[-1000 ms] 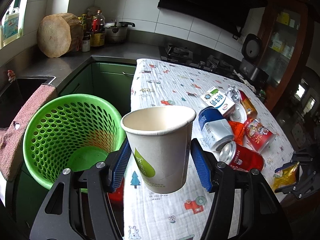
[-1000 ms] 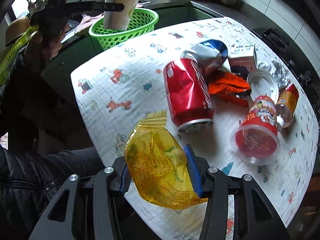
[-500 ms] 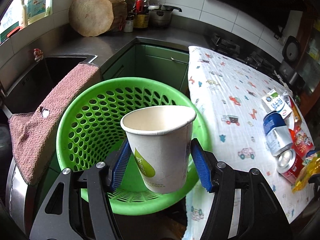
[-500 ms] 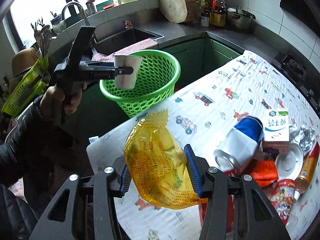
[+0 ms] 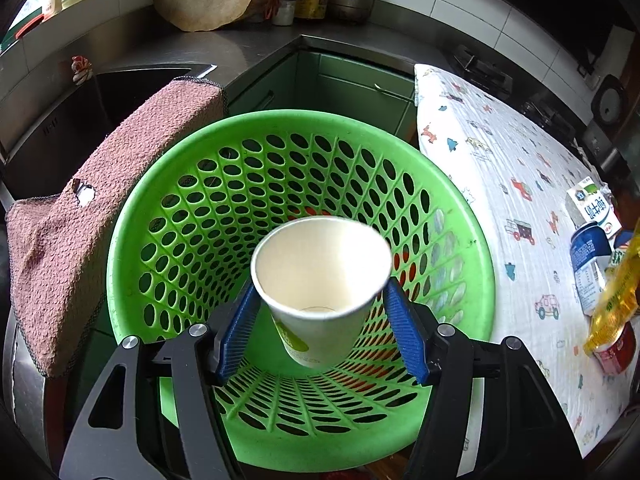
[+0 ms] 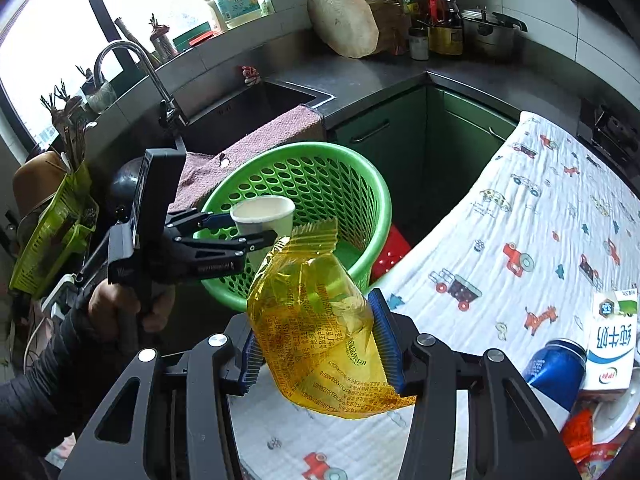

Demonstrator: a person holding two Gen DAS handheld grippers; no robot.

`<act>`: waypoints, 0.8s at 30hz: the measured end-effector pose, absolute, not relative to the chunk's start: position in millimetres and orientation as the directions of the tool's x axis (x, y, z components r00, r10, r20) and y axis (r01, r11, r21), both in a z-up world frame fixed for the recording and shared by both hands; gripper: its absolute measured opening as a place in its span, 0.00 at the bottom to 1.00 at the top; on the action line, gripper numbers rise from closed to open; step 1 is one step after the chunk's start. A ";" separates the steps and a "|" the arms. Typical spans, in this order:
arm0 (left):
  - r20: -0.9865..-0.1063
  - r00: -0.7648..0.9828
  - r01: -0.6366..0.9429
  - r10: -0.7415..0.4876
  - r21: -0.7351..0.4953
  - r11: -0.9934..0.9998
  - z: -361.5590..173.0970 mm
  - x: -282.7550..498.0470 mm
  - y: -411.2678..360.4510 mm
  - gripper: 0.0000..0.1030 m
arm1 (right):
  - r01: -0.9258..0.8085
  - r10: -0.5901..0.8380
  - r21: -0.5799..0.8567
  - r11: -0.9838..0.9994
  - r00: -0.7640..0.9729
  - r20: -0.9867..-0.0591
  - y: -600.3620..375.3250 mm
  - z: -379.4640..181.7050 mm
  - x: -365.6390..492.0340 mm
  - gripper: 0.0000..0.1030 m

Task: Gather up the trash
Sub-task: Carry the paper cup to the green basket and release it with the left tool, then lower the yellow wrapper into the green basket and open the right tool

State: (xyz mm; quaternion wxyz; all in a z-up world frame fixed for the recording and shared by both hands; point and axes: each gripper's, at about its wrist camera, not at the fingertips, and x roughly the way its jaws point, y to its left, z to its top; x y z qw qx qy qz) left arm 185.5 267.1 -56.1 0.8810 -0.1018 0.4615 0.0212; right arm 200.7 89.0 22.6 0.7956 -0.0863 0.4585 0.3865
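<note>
A white paper cup [image 5: 320,288] hangs between the blue pads of my left gripper [image 5: 322,330] over the mouth of the green perforated basket [image 5: 472,264]. The pads stand wider than the cup and it looks blurred and tipped, so it seems loose. The right wrist view shows the same cup [image 6: 264,214], left gripper [image 6: 256,228] and basket [image 6: 360,176]. My right gripper [image 6: 316,346] is shut on a yellow plastic wrapper [image 6: 316,320], held above the table edge just right of the basket. The wrapper also shows in the left wrist view [image 5: 614,300].
A patterned cloth covers the table [image 6: 540,216], with a blue can [image 6: 556,372], milk carton [image 6: 612,344] and red trash [image 6: 580,436] at its right. A pink towel [image 5: 80,216] drapes over the sink edge beside the basket. A red stool [image 6: 392,254] stands below.
My left gripper moved from the table to over the basket, and its jaws have spread off the cup. My right gripper carried the wrapper toward the basket.
</note>
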 end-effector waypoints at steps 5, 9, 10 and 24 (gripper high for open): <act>-0.815 0.578 -0.141 -0.054 -0.165 0.976 -55.3 182.0 272.6 0.64 | -0.683 0.552 0.239 0.690 0.284 -0.784 111.6 25.7 219.3 0.45; -0.805 0.591 -0.152 -0.041 -0.161 0.975 -47.7 174.0 279.9 0.67 | -0.682 0.560 0.246 0.689 0.285 -0.778 132.5 25.4 229.1 0.45; -0.803 0.594 -0.155 -0.039 -0.162 0.974 -45.6 171.3 282.1 0.67 | -0.681 0.562 0.248 0.689 0.285 -0.777 138.5 23.9 231.0 0.46; -0.777 0.629 -0.239 0.021 -0.167 0.957 -25.6 118.9 313.7 0.72 | -0.623 0.568 0.341 0.704 0.205 -0.797 197.4 -33.4 254.9 0.63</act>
